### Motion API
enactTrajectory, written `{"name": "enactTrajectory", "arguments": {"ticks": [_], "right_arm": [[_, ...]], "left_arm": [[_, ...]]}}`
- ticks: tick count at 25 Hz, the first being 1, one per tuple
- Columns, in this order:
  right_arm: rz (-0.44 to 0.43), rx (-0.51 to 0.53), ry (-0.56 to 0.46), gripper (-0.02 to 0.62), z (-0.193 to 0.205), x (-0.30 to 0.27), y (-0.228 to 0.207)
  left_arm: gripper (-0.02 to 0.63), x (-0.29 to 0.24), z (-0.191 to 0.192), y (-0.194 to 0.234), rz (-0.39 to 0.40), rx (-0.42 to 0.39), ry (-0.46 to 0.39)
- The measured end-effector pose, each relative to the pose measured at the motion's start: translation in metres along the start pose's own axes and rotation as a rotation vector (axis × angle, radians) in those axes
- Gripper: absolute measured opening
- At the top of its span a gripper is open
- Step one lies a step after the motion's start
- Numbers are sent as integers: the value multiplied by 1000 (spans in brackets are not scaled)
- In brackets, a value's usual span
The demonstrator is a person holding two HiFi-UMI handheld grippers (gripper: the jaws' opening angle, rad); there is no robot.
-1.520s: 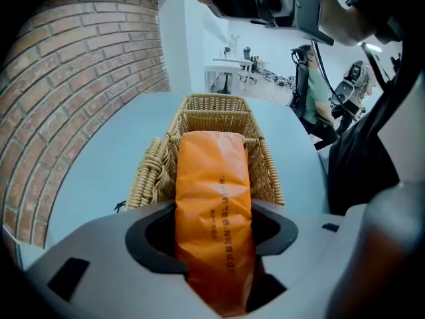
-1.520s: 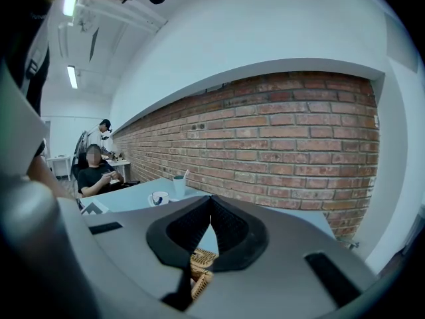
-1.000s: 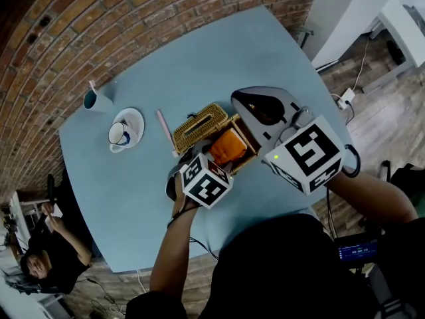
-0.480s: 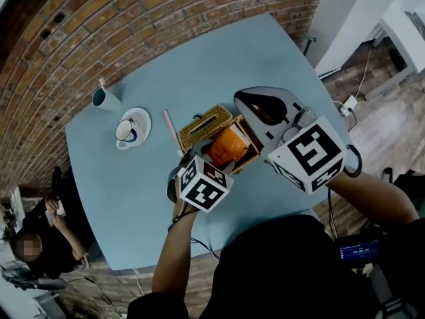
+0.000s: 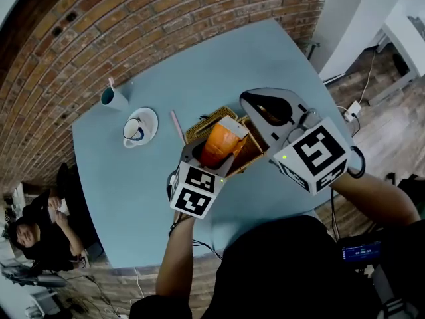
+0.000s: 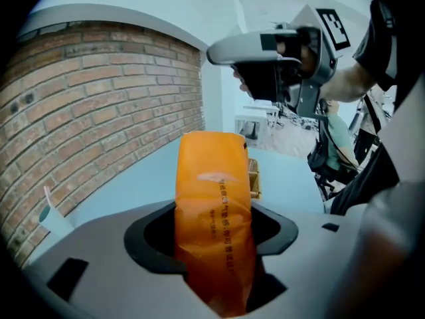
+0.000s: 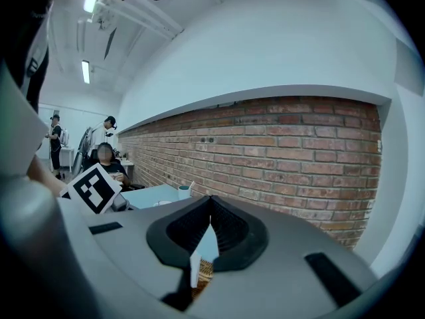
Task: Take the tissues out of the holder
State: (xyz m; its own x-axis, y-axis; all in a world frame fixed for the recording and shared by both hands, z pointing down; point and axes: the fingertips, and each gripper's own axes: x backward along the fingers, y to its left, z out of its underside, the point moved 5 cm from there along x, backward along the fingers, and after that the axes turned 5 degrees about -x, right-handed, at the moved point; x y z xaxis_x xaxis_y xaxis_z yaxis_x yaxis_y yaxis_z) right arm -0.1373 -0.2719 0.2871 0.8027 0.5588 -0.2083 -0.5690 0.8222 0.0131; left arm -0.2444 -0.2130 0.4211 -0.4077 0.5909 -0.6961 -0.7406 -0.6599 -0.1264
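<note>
head view, tissue pack (image 5: 224, 137): orange, just above the holder (image 5: 251, 150), in the left gripper (image 5: 212, 146).
head view, right gripper (image 5: 255, 108): just beside the holder.
left gripper view, jaws: clamped on the pack's 2 sides, low down.
right gripper view, jaws: together, nothing visibly gripped, holder wicker below.
handling: likely light, soft, with slick wrap. Grip mid-body, gently.

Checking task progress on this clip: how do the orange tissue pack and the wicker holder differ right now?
The tissue pack is smooth orange plastic, while the holder is brown woven wicker. The pack is clamped in the left gripper and held up in the air; the holder rests open on the table. Both are near the table's middle.
</note>
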Motion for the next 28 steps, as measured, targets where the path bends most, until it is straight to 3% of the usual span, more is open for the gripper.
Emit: {"name": "enactTrajectory", "arguments": {"ticks": [8, 14, 17, 28], "right_arm": [[-9, 24, -17, 3, -5, 5, 8], [1, 13, -31, 3, -6, 11, 12], [-6, 24, -35, 3, -7, 12, 16], [-11, 22, -50, 3, -6, 27, 17]], "left_arm": [[268, 49, -13, 22, -158, 211, -233], [270, 97, -25, 21, -314, 349, -520], [270, 120, -24, 14, -387, 412, -619], [270, 141, -19, -9, -461, 440, -668]]}}
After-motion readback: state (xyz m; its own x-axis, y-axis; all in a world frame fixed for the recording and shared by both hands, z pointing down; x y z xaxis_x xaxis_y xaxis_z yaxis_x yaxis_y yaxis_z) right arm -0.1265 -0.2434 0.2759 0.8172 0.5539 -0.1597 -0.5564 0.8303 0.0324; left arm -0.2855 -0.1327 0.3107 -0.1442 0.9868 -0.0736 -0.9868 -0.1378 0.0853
